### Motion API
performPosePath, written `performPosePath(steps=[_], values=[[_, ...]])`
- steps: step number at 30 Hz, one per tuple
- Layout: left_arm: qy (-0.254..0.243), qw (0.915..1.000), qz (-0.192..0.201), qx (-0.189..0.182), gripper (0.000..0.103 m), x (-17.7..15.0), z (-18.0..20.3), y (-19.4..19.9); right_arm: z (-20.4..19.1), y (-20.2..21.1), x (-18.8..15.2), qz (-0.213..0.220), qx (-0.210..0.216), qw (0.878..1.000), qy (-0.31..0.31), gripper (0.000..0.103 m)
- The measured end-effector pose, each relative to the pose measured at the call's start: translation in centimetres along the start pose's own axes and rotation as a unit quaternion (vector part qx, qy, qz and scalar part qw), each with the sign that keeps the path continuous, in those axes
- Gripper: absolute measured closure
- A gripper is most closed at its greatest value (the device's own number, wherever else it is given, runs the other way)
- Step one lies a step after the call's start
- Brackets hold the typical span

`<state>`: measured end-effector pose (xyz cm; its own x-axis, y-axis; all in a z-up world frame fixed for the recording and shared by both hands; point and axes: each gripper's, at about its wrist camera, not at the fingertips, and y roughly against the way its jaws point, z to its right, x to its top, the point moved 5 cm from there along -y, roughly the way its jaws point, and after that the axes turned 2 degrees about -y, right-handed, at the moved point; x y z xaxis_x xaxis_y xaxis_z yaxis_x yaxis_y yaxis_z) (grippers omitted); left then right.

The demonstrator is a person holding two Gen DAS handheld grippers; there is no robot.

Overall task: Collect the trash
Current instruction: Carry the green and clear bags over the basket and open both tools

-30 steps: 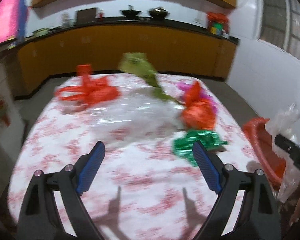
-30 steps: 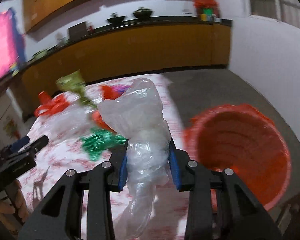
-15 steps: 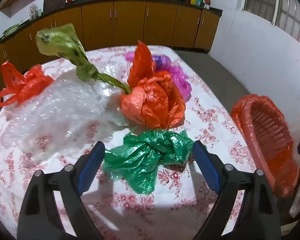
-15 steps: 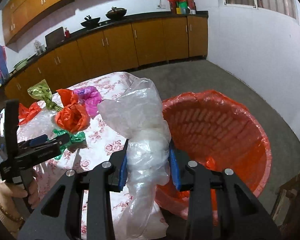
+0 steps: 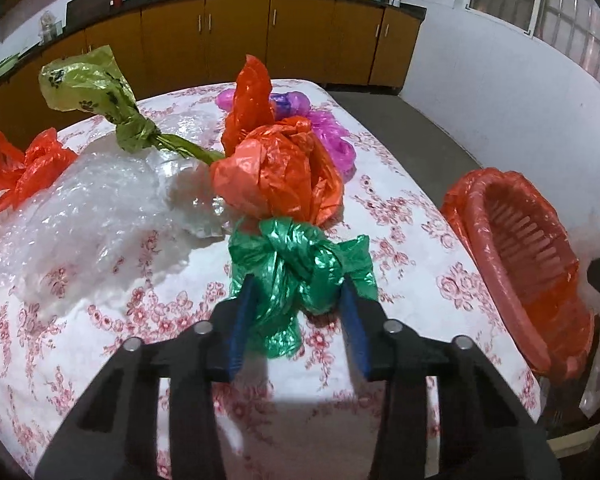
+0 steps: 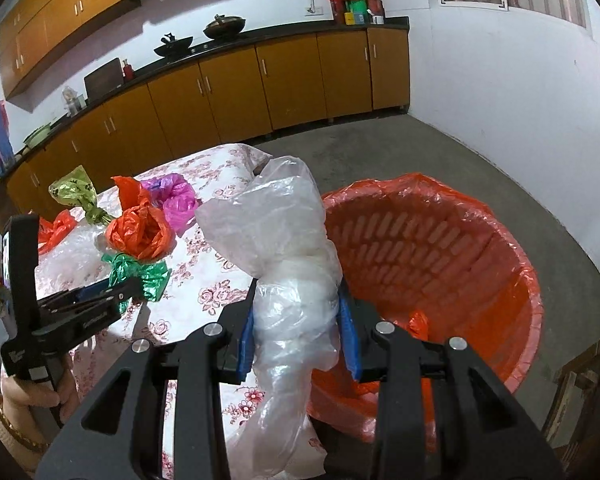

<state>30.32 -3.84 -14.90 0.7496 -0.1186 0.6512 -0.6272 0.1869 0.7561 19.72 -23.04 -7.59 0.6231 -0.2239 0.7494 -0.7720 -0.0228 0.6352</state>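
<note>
Your right gripper [image 6: 298, 316] has its blue-padded fingers clenched on a crumpled clear plastic bag [image 6: 284, 264], held upright at the near-left rim of the red-lined plastic basket [image 6: 460, 280], which sits on the floor at about 2 o'clock in that view. To drop it cleanly, carry it further over the opening before you let go; the long tail hanging below the fingers could catch on the rim.

Your left gripper [image 5: 298, 296] has its fingers around the knotted green plastic bag [image 5: 296, 268] on the floral-clothed bench [image 5: 380, 216]; whether they are pinching it yet I cannot tell. Squeeze on the knot, not the loose frills, and lift straight up so you don't drag the crumpled orange bag [image 5: 280, 176] touching it at 12 o'clock. Farther back lie bubble wrap [image 5: 88, 208], a pink bag [image 5: 332, 132], and an olive bag [image 5: 88, 88].
</note>
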Motion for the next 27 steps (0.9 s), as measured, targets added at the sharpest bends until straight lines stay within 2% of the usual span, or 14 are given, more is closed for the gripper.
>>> performPosePath(steps=[12,27], values=[[-0.008,0.9994,0.031,-0.008,0.069,-0.8,-0.4,5.0,0.9,2.0,0.4,0.017,-0.004,1.000,-0.001,0.067],[-0.023,0.9952,0.085,-0.044,0.072,1.2,3.4,9.2,3.4,3.7,1.0,0.033,-0.021,0.999,-0.021,0.067]])
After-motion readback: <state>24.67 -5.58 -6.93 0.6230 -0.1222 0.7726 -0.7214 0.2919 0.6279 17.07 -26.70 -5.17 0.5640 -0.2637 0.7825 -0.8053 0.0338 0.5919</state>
